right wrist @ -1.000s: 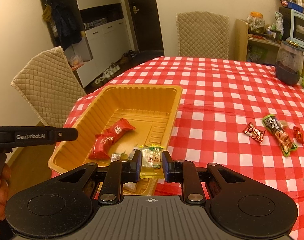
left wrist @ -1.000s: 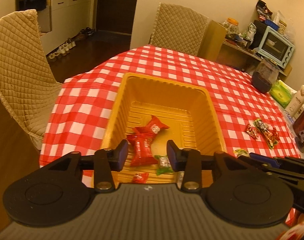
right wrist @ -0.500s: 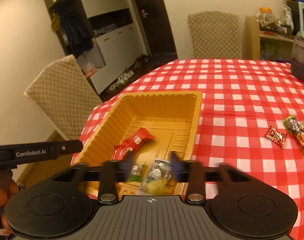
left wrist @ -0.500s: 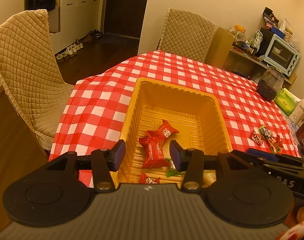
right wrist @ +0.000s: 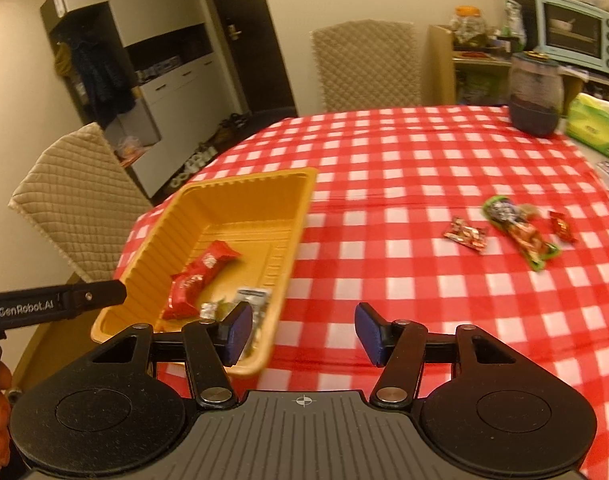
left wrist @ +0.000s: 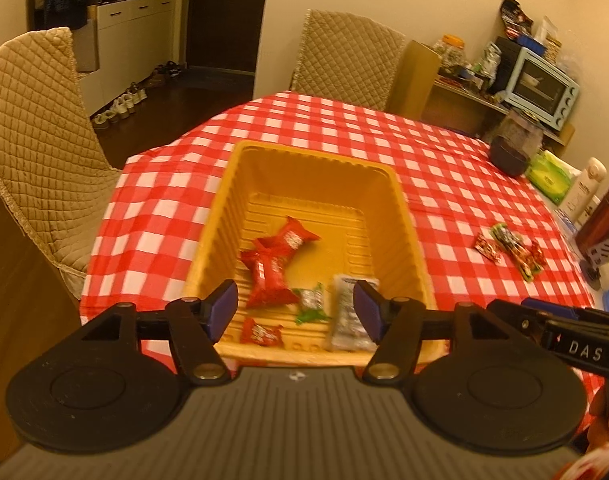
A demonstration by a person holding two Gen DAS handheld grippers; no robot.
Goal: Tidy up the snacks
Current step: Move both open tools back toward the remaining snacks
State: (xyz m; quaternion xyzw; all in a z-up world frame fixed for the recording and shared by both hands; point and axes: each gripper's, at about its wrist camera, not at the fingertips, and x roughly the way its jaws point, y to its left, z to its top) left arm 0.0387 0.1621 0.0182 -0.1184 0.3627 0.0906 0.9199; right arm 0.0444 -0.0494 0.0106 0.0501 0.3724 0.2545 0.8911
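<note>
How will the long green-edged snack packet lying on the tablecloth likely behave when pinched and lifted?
The green-edged packet looks thin and crinkly, so probably light and floppy, sagging at its ends. Its glossy film may slip. Lying flat on the tablecloth, it seems unlikely to roll.

Left gripper (left wrist: 295,311) is seen opening over the yellow tray (left wrist: 224,200), nothing clamped. Red wrappers (left wrist: 272,264) and a silver packet (left wrist: 346,320) are laid inside.
</note>
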